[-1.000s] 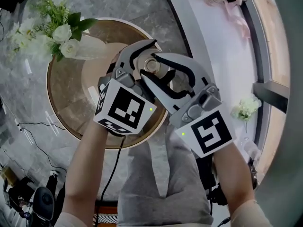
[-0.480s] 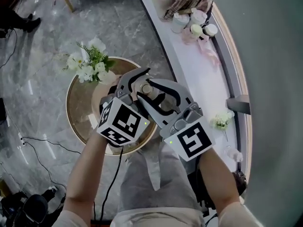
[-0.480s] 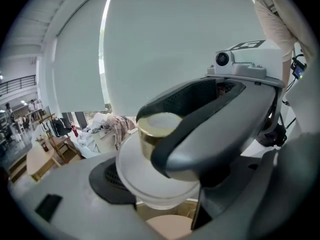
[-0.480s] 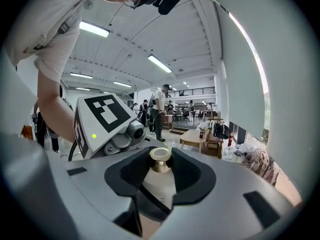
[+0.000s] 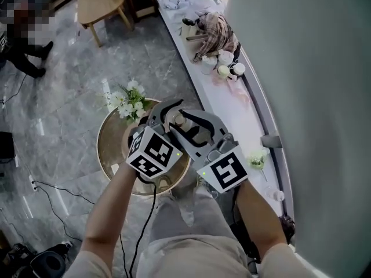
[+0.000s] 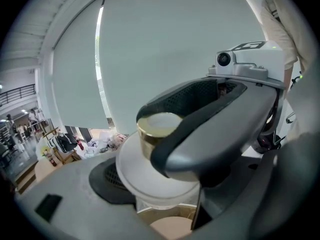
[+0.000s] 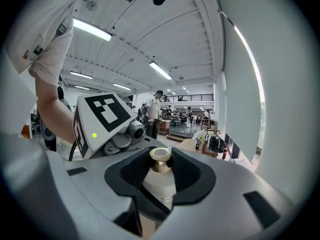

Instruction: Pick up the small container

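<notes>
Nearest the person, the right gripper had its dark padded jaws closed on the white body of the small container, just under the gold cap. I judged this the grip that carried the weight, since the pads met the widest part. The left gripper crossed it from the other side, its jaws standing around the same container. One pad lay against the white shoulder, but the right gripper's jaw hid the far pad, so I could not tell whether the left gripper pressed or only steadied. The container was in the air between the two tools, clear of the round table below, so the pick-up looked done. Flowers lay at the table's far edge. Beyond ran a white ledge, and a small wooden stool stood farthest
</notes>
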Demonstrator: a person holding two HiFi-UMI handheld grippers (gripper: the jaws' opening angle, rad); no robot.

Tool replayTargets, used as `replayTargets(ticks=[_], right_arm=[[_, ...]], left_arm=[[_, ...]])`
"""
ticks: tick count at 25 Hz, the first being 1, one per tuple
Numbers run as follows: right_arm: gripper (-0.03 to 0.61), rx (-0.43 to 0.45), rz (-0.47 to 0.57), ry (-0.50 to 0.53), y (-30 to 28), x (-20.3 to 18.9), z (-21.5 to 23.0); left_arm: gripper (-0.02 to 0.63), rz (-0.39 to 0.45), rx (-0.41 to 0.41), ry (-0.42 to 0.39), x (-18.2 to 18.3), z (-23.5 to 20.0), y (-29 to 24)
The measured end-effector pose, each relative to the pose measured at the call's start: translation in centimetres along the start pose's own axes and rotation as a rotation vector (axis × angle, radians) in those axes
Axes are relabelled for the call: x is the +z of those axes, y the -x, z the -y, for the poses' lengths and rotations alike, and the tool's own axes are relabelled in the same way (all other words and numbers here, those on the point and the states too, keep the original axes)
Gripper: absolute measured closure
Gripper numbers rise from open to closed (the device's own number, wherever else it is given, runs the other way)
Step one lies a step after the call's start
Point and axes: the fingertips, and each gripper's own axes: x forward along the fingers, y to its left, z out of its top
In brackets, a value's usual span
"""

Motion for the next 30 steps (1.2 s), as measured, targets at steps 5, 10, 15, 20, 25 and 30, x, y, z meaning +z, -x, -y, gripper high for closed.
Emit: replayTargets(ticks=[5, 10, 15, 20, 25, 30], right_arm=[[0.448, 0.001, -0.005, 0.026, 1.3, 4.8, -0.6], [0.448, 0.013, 0.059, 0.072, 3.5, 9.6, -2.0], [0.448, 0.019, 0.121, 0.117, 5.7, 14.3, -3.1], [0.448, 0.016, 0.14, 0.092, 8.1, 17.6, -3.9], [0.448, 0.013, 0.125, 0.091, 10.1, 20.0, -5.0], [0.446, 0.021, 0.109, 0.113, 11.7, 22.4, -6.7]], left_arm=[[0.275, 0.017, 0.019, 0.004, 3.9, 0.1, 3.3], [0.275, 0.045, 0.057, -0.024, 7.8, 1.0, 6.6], [0.275, 0.085, 0.089, -0.045, 11.9, 1.9, 9.7], [0.275, 0.072, 0.081, -0.051, 14.9, 3.6, 11.9], [0.275, 0.069, 0.078, -0.059, 17.1, 5.2, 13.8], [0.275, 0.078, 0.084, -0.072, 19.0, 6.8, 16.2]])
